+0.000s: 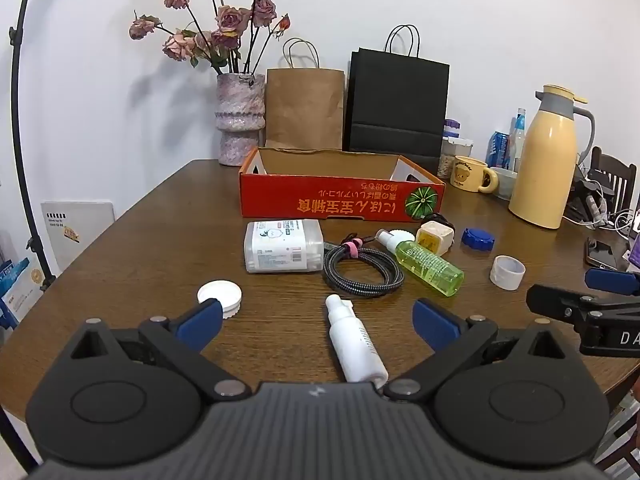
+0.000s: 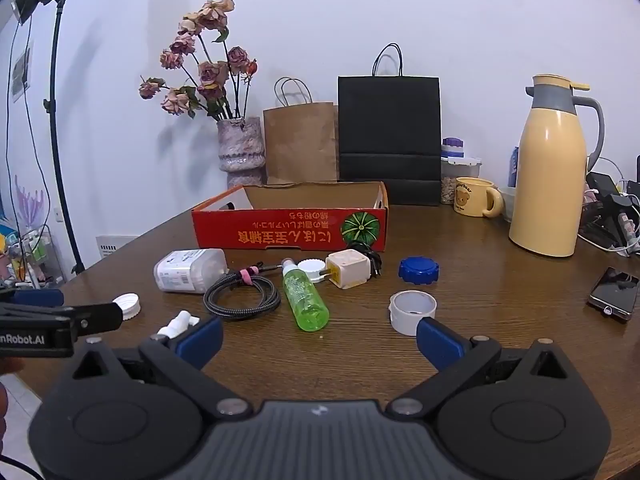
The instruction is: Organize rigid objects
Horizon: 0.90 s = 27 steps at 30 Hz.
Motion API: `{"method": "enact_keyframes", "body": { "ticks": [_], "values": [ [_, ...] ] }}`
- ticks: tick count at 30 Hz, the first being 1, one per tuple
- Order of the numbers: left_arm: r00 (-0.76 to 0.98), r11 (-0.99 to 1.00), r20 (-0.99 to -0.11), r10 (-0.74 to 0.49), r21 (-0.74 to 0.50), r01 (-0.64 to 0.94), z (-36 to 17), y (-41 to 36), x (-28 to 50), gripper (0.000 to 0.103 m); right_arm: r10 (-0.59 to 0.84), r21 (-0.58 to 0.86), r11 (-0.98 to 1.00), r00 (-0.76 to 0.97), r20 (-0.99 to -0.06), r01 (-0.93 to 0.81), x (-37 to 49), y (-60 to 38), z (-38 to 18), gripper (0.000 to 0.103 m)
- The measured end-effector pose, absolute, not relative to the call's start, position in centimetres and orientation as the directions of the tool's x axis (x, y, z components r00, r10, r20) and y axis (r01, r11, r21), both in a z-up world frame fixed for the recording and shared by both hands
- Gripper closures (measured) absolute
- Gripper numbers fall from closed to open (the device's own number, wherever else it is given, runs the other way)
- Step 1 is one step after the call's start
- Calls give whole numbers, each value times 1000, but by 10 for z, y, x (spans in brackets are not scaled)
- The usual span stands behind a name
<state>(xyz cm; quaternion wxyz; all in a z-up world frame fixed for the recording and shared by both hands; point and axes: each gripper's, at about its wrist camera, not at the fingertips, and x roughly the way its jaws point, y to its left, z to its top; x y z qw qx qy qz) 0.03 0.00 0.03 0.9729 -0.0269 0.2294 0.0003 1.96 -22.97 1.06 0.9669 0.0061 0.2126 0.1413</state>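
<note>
A red cardboard box (image 1: pixel 340 200) (image 2: pixel 288 230) stands open and empty at the back of the wooden table (image 1: pixel 140 240). In front of it lie a clear cotton-swab box (image 1: pixel 283 245), a coiled cable (image 1: pixel 362 270), a green spray bottle (image 1: pixel 428 266) (image 2: pixel 305 296), a cream charger plug (image 1: pixel 434 235) (image 2: pixel 349 269), a blue cap (image 1: pixel 477 239) (image 2: pixel 418 270), a white ring cap (image 1: pixel 507 272) (image 2: pixel 413 310) and a flat white lid (image 1: pixel 220 295). A white spray bottle (image 1: pixel 356 340) lies between the fingers of my open left gripper (image 1: pixel 318 322), untouched. My right gripper (image 2: pixel 320 338) is open over bare table, near the ring cap.
A vase of dried roses (image 1: pixel 240 120), a brown bag (image 1: pixel 305 108) and a black bag (image 1: pixel 398 104) line the wall. A yellow thermos (image 2: pixel 554 168), bear mug (image 2: pixel 476 197), jars and a phone (image 2: pixel 614 294) crowd the right side. A light stand (image 2: pixel 60 120) rises at the left.
</note>
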Motion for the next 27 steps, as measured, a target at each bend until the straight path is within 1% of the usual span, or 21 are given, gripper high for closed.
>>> {"method": "enact_keyframes", "body": {
  "ticks": [9, 27],
  "values": [
    [894, 999, -448, -10, -47, -12, -8, -1, 3, 0, 274, 68, 960, 871, -407, -270, 18, -229, 11, 0],
    [895, 998, -446, -13, -55, -13, -4, 1, 0, 0, 273, 63, 960, 869, -412, -271, 18, -229, 11, 0]
  ]
}}
